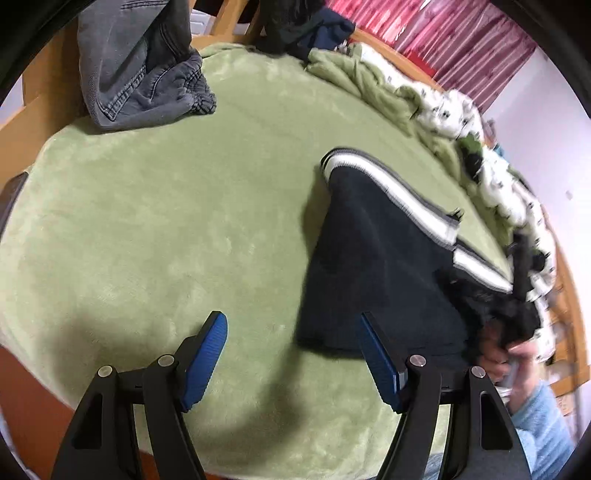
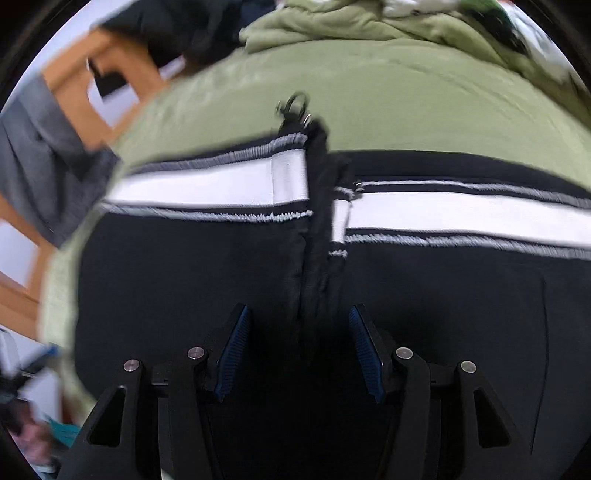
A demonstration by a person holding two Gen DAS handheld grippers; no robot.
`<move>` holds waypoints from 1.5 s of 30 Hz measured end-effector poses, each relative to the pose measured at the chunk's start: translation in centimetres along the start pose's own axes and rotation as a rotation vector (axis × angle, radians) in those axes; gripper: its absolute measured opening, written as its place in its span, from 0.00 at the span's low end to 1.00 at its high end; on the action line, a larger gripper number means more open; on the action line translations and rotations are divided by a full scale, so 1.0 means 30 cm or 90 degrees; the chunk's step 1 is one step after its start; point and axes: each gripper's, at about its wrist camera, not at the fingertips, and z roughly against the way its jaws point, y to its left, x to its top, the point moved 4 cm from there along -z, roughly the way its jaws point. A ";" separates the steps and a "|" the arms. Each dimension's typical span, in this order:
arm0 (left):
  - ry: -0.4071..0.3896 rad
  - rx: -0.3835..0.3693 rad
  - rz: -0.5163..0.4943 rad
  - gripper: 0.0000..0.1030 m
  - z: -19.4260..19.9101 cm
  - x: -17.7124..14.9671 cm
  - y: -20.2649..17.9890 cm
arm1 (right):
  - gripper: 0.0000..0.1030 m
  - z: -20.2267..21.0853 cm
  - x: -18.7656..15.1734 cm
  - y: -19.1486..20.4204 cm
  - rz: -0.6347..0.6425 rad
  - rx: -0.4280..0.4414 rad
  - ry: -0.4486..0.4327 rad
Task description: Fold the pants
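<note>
The pants (image 1: 373, 258) lie on the blanket (image 1: 166, 221) to the right, the jeans (image 1: 140, 70) far left at its edge, rumpled bedding (image 1: 443, 107) along the far right, and what seems another garment pile (image 1: 303, 26) behind.

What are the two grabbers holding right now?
Nothing. The left gripper is open over the blanket, and the right gripper is open over the pants.
</note>
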 end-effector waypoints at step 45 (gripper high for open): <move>-0.016 -0.101 -0.052 0.67 -0.367 0.288 -0.282 | 0.38 0.077 0.095 -0.061 0.097 -0.101 -0.080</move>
